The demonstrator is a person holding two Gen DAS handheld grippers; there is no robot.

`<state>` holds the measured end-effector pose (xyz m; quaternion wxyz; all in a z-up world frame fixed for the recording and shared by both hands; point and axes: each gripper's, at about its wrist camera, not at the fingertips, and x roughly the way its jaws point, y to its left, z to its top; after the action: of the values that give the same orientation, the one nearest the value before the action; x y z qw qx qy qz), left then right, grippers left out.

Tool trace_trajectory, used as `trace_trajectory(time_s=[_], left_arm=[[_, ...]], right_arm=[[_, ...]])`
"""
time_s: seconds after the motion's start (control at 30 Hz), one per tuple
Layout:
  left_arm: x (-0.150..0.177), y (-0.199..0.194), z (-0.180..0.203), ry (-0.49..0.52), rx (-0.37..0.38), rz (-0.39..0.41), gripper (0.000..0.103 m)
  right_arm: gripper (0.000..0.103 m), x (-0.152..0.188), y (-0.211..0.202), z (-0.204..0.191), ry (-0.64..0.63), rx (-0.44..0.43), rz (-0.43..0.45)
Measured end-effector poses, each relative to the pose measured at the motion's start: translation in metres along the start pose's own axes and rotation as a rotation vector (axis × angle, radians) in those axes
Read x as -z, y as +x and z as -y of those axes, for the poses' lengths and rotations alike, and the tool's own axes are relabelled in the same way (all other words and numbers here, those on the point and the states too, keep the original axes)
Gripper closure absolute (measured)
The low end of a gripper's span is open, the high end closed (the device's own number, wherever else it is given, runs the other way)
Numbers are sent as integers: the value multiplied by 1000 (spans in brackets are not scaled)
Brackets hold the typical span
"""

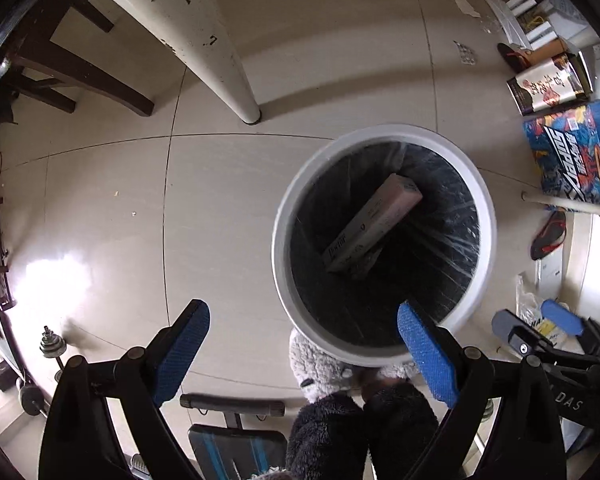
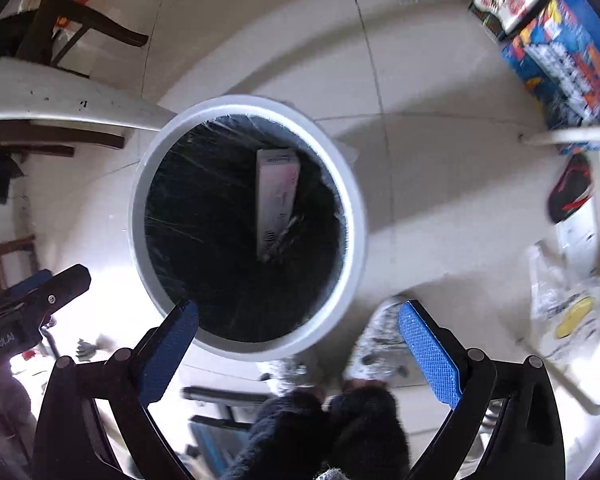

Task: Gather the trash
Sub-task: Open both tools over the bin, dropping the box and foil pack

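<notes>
Nearest the lens in the left wrist view, the left tongs (image 1: pixel 302 354) stand wide apart with nothing between their blue pads; the right tongs (image 2: pixel 298 354), in their own view, are likewise spread and empty. Just beyond the fingertips in both views sits the white bin (image 1: pixel 284 216) with its black liner, filling the centre of each frame; the left tongs' right pad overlaps its lower rim, and the right tongs' left pad overlaps the bin (image 2: pixel 356 216) at its lower left rim.

Inside the bin lies a long pinkish carton (image 1: pixel 374 222), tilted against the liner with one end up toward the upper right of the opening; the right wrist view shows the same carton (image 2: pixel 278 200) standing nearly upright in the frame. It lies well apart from both sets of tongs, deep inside the bin.

By my reading, that one piece is already collected. Farther off, along the right edge of the frame, more loose things lie on the floor: a crumpled plastic bag (image 2: pixel 568 312) at lower right, a blue printed box (image 1: pixel 572 152) above it, and paper scraps (image 1: pixel 466 4) at upper right. Which of these count as trash I cannot tell, so some collecting probably remains.
</notes>
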<state>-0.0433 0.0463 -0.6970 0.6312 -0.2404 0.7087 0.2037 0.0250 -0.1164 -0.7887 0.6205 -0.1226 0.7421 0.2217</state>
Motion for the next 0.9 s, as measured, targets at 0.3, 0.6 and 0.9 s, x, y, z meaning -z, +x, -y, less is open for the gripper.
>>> trace_trajectory(time_s=[0.3, 0.6, 0.9], left_arm=[[26, -62, 10, -3, -21, 17, 7], [57, -167, 16, -10, -10, 40, 7], [90, -287, 12, 26, -25, 83, 7]], right_arm=[[1, 17, -64, -13, -37, 110, 51], [2, 48, -179, -25, -36, 122, 93], [2, 87, -318, -50, -51, 98, 125]])
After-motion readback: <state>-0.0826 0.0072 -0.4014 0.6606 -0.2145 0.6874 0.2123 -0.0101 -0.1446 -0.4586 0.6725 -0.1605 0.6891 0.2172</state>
